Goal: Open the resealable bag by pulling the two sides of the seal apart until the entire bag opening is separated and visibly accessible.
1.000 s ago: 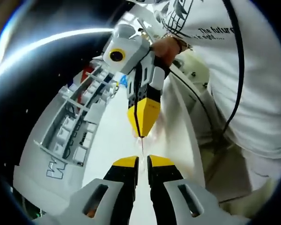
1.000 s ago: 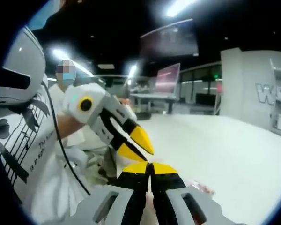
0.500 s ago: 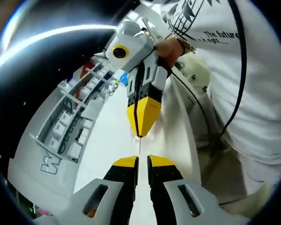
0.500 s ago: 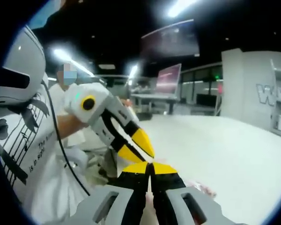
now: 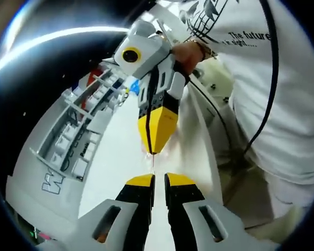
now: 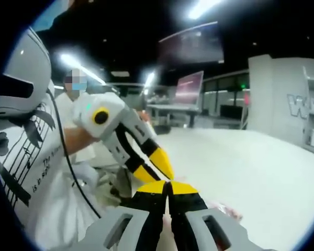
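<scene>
**Seal-pull step in hand; bag largely out of sight**

In the left gripper view, the left tool (image 5: 158, 180) is rising from 6 o'clock with its jaws nearly together, a narrow gap showing between the yellow tips. The right tool (image 5: 153, 149) is pointing down from 12 o'clock, jaws pressed together, tip to tip with the left one. A thin pale edge, judged to be the resealable bag (image 5: 153, 163), is running between the two sets of tips; a faint pinkish trace is showing just beside it. Whether either tool is actually pinching a seal side cannot be told.

In the right gripper view, the right tool (image 6: 169, 187) is appearing closed, and the left tool (image 6: 158, 168) is coming in from 10 o'clock, touching or just beside it. A pinkish crumpled patch (image 6: 225, 210) at 4 o'clock is probably part of the bag, over the white table (image 6: 261, 167).

Judgement: both tools are meeting at the seal, and the pull is not evident yet. The next move calls for a firm pinch on each seal side, then drawing apart.

Hidden: the bag's body, its seal line and any opening are being covered by the tools.
</scene>
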